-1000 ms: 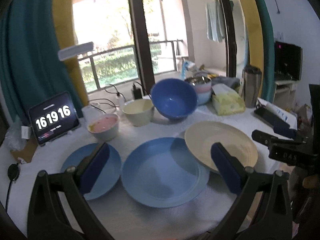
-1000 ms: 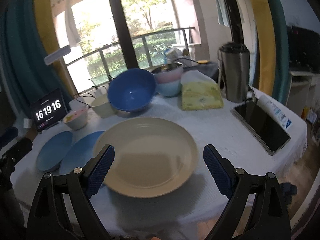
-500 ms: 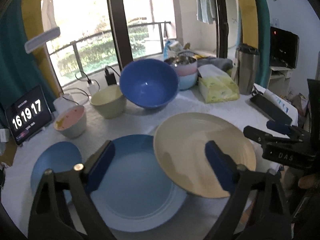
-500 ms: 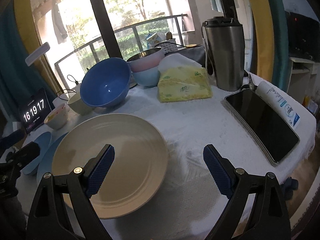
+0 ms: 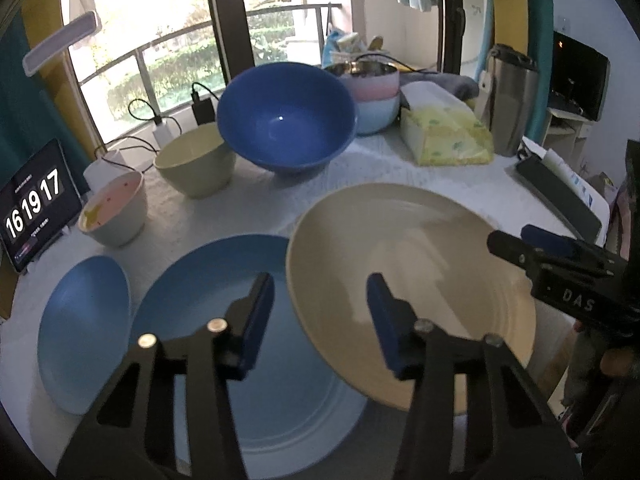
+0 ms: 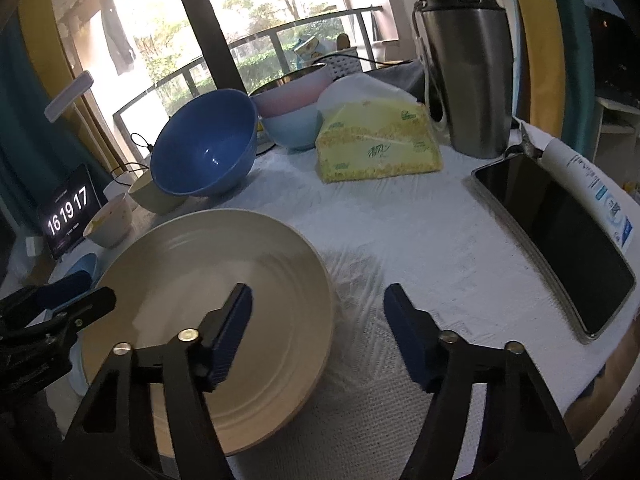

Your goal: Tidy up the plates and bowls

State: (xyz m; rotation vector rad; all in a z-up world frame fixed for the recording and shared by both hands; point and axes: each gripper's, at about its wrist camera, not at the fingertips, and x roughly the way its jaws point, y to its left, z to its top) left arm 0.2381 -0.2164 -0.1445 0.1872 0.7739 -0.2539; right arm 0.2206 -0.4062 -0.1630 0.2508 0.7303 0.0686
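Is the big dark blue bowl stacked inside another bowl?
No, the dark blue bowl stands alone on the tablecloth, beside the green bowl.

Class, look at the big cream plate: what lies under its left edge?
The cream plate overlaps the large blue plate, whose right rim disappears beneath it. How far that hidden rim reaches cannot be seen. Elsewhere the white tablecloth lies under it.

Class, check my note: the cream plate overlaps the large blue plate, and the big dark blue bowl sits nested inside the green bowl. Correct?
One slip. The dark blue bowl stands on the table beside the green bowl, not inside it, as the left wrist view shows. The cream plate does overlap the large blue plate.
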